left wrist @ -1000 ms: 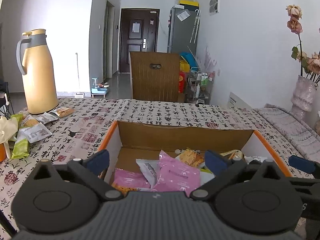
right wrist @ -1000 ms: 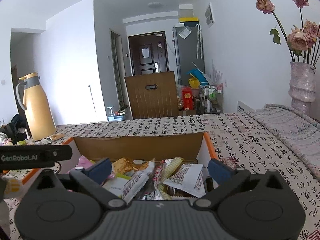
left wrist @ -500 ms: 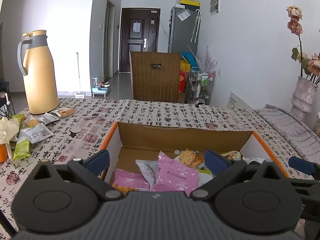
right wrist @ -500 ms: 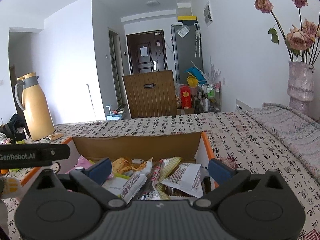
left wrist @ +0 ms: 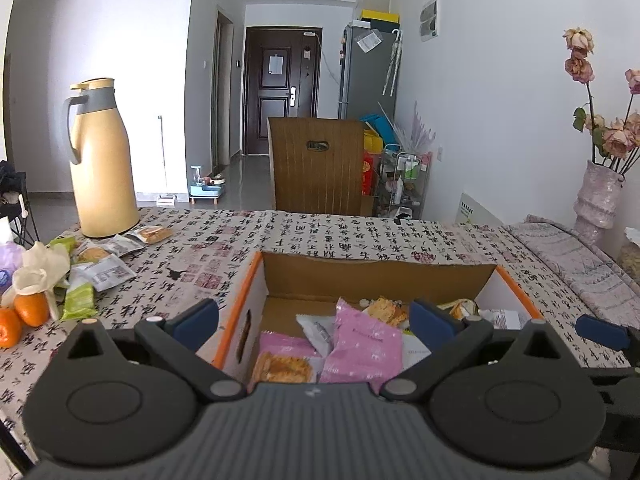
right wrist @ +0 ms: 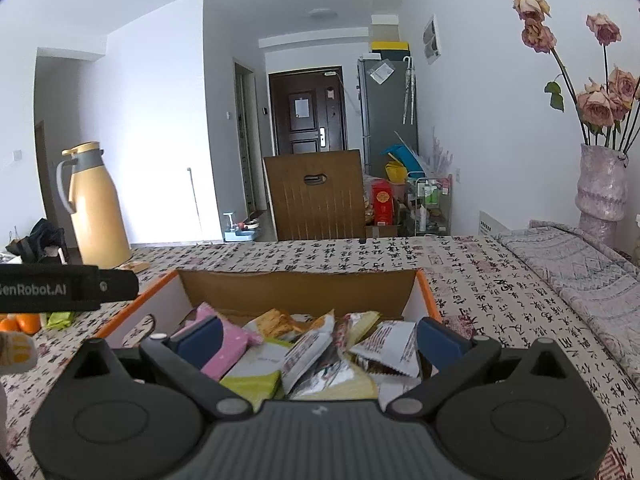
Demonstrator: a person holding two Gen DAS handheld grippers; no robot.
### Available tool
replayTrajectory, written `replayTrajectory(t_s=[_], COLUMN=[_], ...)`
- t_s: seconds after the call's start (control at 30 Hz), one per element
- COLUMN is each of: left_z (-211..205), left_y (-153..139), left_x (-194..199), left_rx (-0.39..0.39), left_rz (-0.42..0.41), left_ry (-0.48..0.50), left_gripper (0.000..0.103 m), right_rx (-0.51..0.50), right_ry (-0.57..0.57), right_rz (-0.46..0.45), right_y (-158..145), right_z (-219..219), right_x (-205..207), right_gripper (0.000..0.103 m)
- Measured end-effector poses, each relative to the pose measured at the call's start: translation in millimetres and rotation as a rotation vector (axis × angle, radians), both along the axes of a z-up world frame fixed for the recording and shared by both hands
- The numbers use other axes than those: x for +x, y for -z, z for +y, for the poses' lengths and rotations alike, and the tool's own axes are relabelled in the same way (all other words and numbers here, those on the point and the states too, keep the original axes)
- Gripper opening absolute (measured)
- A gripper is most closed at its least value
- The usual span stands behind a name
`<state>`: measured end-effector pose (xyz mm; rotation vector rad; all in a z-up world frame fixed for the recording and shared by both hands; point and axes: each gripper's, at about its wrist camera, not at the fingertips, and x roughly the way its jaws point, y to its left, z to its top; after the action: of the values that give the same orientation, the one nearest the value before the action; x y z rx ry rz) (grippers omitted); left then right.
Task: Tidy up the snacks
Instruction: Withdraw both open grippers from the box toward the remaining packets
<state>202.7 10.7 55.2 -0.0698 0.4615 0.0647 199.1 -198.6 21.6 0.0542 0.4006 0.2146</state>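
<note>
An open cardboard box with orange edges (left wrist: 376,276) (right wrist: 296,288) sits on the patterned tablecloth and holds several snack packets, among them a pink packet (left wrist: 362,346) (right wrist: 226,344) and a white packet (right wrist: 394,346). More snack packets (left wrist: 106,272) lie loose on the cloth at the left, beside the jug. My left gripper (left wrist: 314,322) hovers open over the box's near left part with nothing between its fingers. Over the box's near right part, my right gripper (right wrist: 318,338) is open and empty too. Its blue fingertip (left wrist: 598,334) shows at the right edge of the left wrist view.
A tall yellow thermos jug (left wrist: 102,160) (right wrist: 96,204) stands at the far left of the table. Oranges (left wrist: 24,314) and a crumpled tissue lie near the left edge. A vase of dried roses (right wrist: 600,188) stands at the right. A wooden chair back (left wrist: 316,164) rises behind the table.
Both grippers have drawn back and up a little from the box, so more of the tablecloth and the oranges show. Both stay open and empty.
</note>
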Motion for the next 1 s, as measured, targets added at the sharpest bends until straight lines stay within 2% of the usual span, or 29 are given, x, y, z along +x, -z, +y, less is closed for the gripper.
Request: replayTrajectory(t_s=[0.6, 1.0], left_z=[41.4, 66.5], left_y=[28.2, 57.1], left_x=[-60.2, -76.0], left_rx=[0.0, 0.013], left_rz=[0.073, 0.153], left_ry=[-0.001, -0.018], left_gripper=[0.103, 0.103], right_rx=[-0.049, -0.074], right_ry=[-0.037, -0.081], right_rz=[0.09, 0.173], right_y=[26.1, 44.4], right_z=[29.6, 57.5], right_x=[-65.4, -72.4], right_gripper=[0.103, 0.103])
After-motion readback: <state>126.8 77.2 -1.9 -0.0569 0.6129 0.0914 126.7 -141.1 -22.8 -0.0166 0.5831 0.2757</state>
